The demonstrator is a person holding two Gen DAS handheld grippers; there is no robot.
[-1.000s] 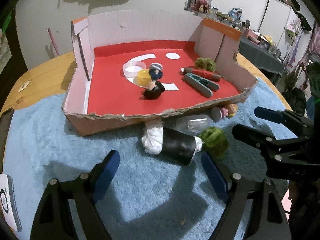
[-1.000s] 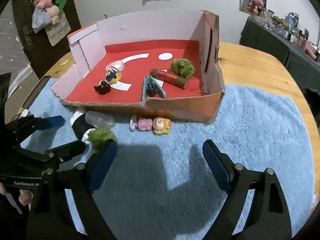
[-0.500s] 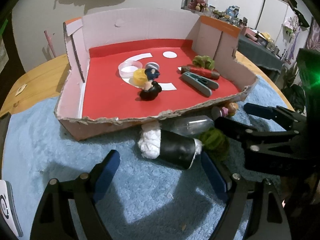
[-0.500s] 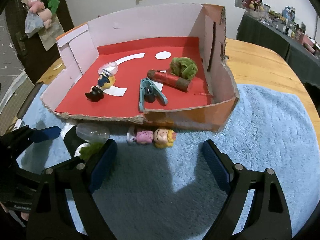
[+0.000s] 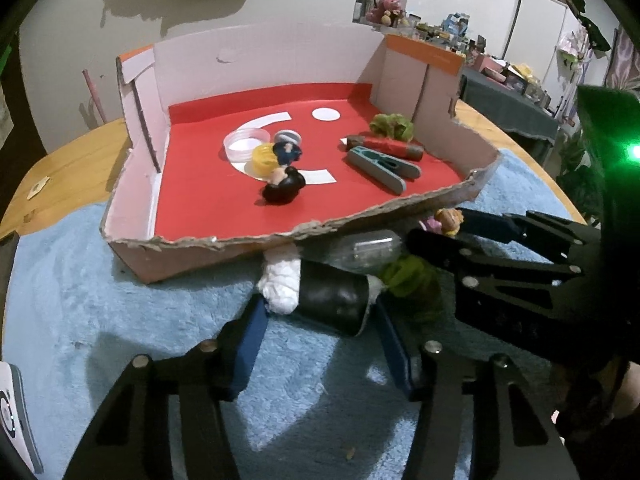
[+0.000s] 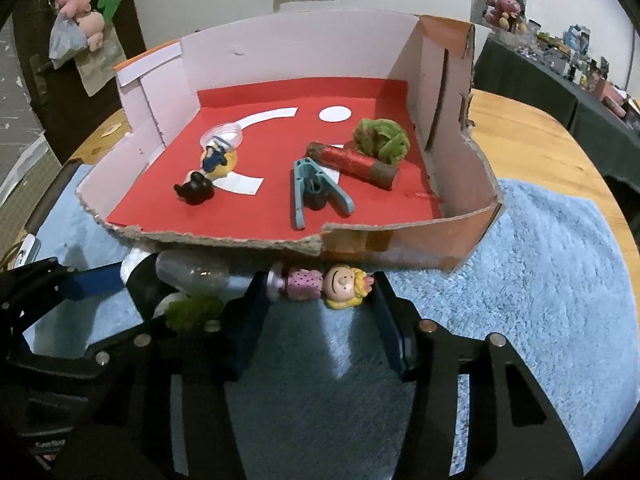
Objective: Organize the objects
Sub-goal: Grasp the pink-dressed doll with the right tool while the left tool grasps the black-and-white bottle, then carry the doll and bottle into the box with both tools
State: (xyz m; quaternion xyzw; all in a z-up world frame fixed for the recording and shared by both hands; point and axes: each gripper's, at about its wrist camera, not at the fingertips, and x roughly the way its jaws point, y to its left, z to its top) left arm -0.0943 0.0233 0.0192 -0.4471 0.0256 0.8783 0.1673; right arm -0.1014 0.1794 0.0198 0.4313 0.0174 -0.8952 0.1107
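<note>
A black tube (image 5: 332, 296) with white stuffing in its ends lies on the blue rug (image 5: 120, 320) before the cardboard box (image 5: 132, 248). My left gripper (image 5: 320, 306) straddles it lengthwise; the jaws are closing and the blue pads (image 5: 250, 340) touch both ends. A small blonde doll (image 6: 320, 282) in a pink dress lies against the box front. My right gripper (image 6: 318, 284) is closing on it, one pad at its feet and one at its head. A clear capsule (image 5: 364, 248) and a green fuzzy ball (image 5: 408, 280) lie between the two grippers.
The box's red floor (image 6: 260, 208) holds a teal clothes peg (image 6: 316, 188), a red-brown roll (image 6: 356, 164), a green pompom (image 6: 380, 136), a black figure (image 6: 196, 188), a sailor figure (image 6: 216, 158) and a clear lid (image 5: 244, 146). Wooden table (image 6: 532, 140) surrounds the rug.
Both grippers have come closer to the things in front of the box. Their jaws have narrowed, the left around the black tube, the right around the doll.
</note>
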